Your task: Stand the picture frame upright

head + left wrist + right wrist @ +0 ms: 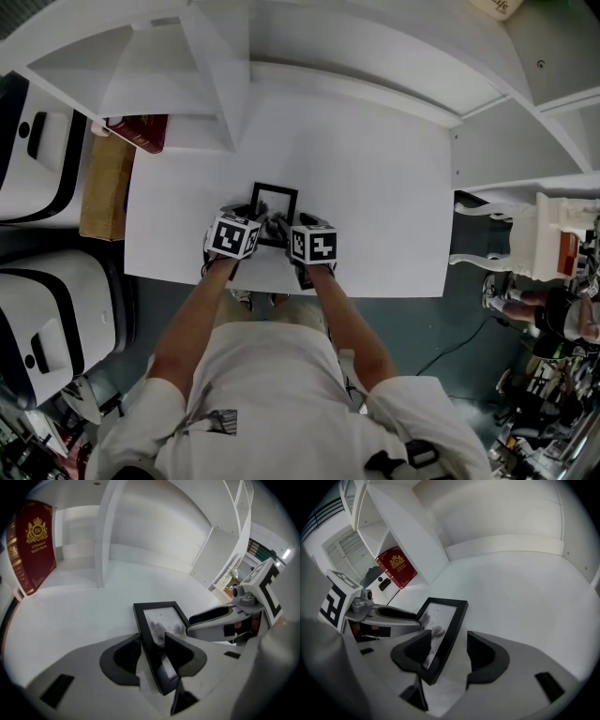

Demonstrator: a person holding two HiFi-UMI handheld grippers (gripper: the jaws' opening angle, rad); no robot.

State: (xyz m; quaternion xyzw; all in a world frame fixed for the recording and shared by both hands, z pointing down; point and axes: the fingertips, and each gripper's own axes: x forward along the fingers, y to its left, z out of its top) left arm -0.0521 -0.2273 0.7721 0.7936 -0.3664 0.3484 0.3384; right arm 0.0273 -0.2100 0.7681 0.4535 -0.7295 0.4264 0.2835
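A small black picture frame (pixel 274 208) lies near the front edge of the white table (pixel 375 187), its near end lifted. In the left gripper view the frame's (pixel 159 618) left side sits between the jaws of my left gripper (pixel 152 654), and both pads touch it. My right gripper (pixel 450 653) straddles the frame's (pixel 443 620) right side. Its left jaw is over the glass, and white table shows between the frame and its right jaw. In the head view the left gripper (pixel 251 225) and right gripper (pixel 289 232) meet at the frame's near edge.
A white shelf unit (pixel 225 84) stands along the back of the table, with a dark red book (pixel 141 131) in its left bay. A cardboard box (pixel 105 187) sits off the table's left edge. A white chair (pixel 544 225) stands at the right.
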